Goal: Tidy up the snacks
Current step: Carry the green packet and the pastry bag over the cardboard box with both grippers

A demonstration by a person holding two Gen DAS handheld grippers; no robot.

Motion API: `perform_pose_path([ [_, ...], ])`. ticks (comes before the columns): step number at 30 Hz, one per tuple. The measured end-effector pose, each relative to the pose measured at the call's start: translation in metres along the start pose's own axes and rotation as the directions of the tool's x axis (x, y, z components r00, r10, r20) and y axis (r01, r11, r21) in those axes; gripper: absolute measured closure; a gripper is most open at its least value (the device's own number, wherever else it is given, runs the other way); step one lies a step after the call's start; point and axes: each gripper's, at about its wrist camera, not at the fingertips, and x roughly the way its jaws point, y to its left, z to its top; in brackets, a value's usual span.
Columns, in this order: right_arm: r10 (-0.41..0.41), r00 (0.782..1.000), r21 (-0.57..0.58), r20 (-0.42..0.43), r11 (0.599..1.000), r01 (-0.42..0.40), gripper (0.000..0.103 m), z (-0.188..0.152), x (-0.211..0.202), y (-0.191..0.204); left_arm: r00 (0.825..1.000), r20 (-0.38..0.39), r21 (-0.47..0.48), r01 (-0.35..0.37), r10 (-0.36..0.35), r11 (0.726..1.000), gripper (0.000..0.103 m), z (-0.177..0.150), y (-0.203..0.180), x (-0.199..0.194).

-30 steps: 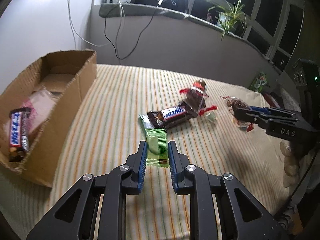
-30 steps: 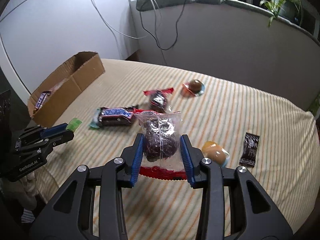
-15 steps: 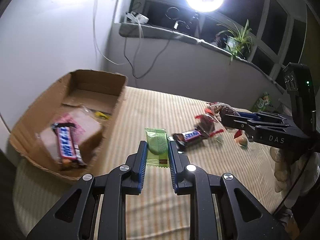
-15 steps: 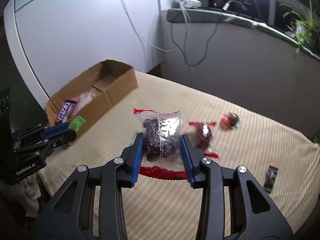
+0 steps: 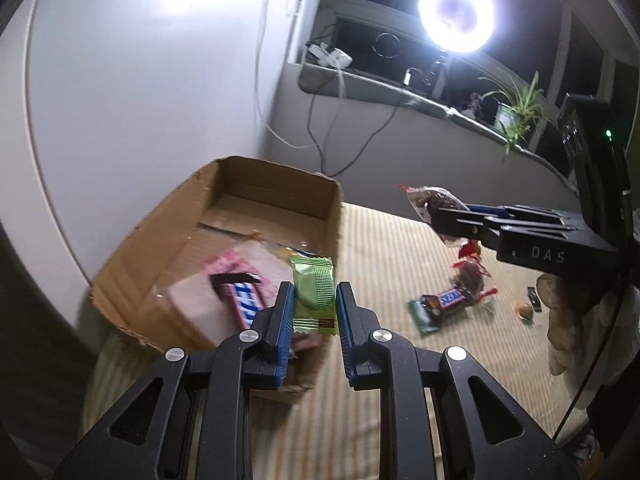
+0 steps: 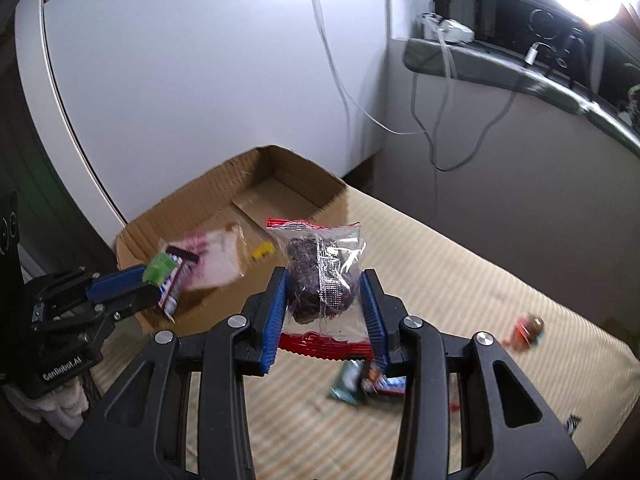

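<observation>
The green wafer packet (image 5: 313,295) stood upright between the blue pads of my left gripper (image 5: 313,312), clamped narrow on it and held over the near right part of the cardboard box (image 5: 276,168). Inside the box lay a blue-lettered chocolate bar (image 5: 242,300) on a pink-and-white pouch (image 5: 188,300). My right gripper (image 6: 325,312) gripped a clear bag with red sealed ends (image 6: 320,276), a dark lump inside, held above the striped cloth (image 6: 460,280) just right of the box. Farther right on the cloth lay 1 more chocolate bar (image 5: 448,300) on a green wrapper (image 5: 422,316), touching a dark sweet in red-ended wrap (image 5: 470,276), with a small round sweet (image 5: 525,310) well apart. A ring light (image 5: 456,10) shone above the far sill.
</observation>
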Motion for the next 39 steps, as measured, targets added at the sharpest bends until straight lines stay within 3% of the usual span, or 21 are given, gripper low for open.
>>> perform_pose_path([
  [16, 0.053, 0.998, -0.046, -0.043, 0.997, -0.055, 0.065, 0.045, 0.073, 0.034, 0.999, 0.001, -0.034, -0.033, 0.033, 0.999, 0.083, 0.011, 0.033, 0.012],
  [39, 0.072, 0.994, -0.061, -0.084, 0.995, -0.078, 0.065, 0.053, 0.113, 0.044, 0.996, 0.003, -0.040, -0.084, 0.084, 0.996, 0.083, 0.014, 0.043, 0.022],
])
